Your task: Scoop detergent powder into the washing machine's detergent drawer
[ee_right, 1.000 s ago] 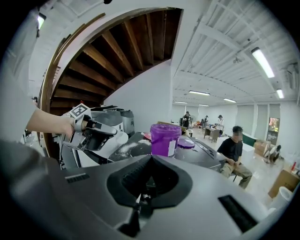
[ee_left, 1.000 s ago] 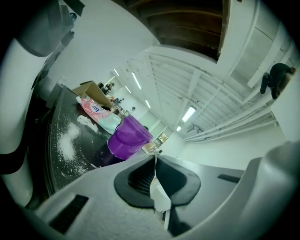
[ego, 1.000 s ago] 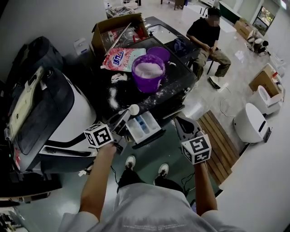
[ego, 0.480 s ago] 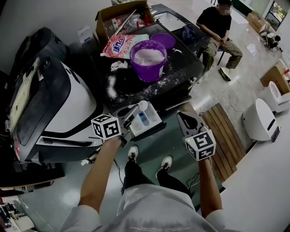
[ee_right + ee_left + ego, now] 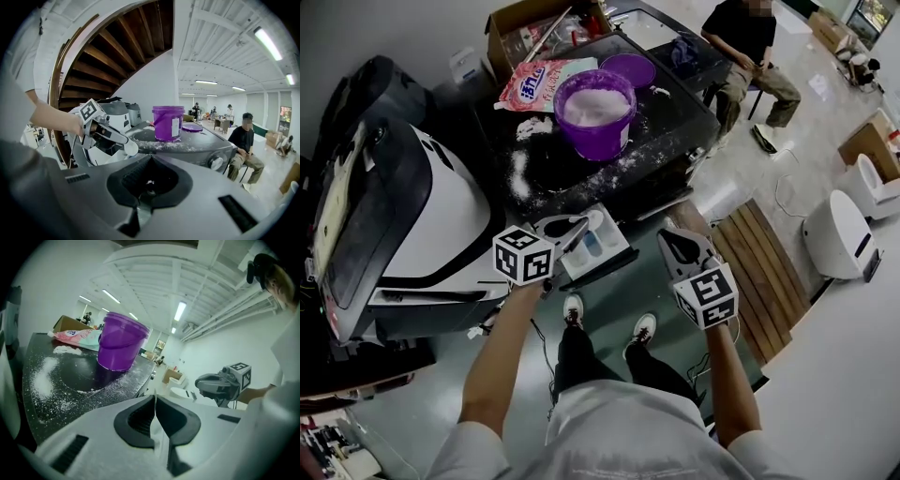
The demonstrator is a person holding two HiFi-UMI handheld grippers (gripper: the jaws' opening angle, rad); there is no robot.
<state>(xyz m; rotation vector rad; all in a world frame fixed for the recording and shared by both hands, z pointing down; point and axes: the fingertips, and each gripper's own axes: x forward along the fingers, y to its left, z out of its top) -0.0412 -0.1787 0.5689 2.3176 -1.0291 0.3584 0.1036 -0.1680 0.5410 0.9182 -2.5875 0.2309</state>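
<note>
Drawer (image 5: pixel 617 246), pulled out from the front of the washing machine (image 5: pixel 581 178), with the scoop (image 5: pixel 581 225) held over it; whether the scoop's bowl carries powder cannot be made out. Left gripper (image 5: pixel 555 249): jaws pinch the thin white scoop handle. Only the handle's edge shows in the left gripper view, where the gripper body hides the drawer. Right gripper (image 5: pixel 675 248): jaws pressed together on nothing, just right of the drawer and apart from it. On the powder-strewn machine top stand a purple bucket (image 5: pixel 593 117) of white powder, and behind it a detergent bag (image 5: pixel 539 82) and a purple lid (image 5: pixel 628 67). A seated person (image 5: pixel 745 47) is cut off at the top edge.
</note>
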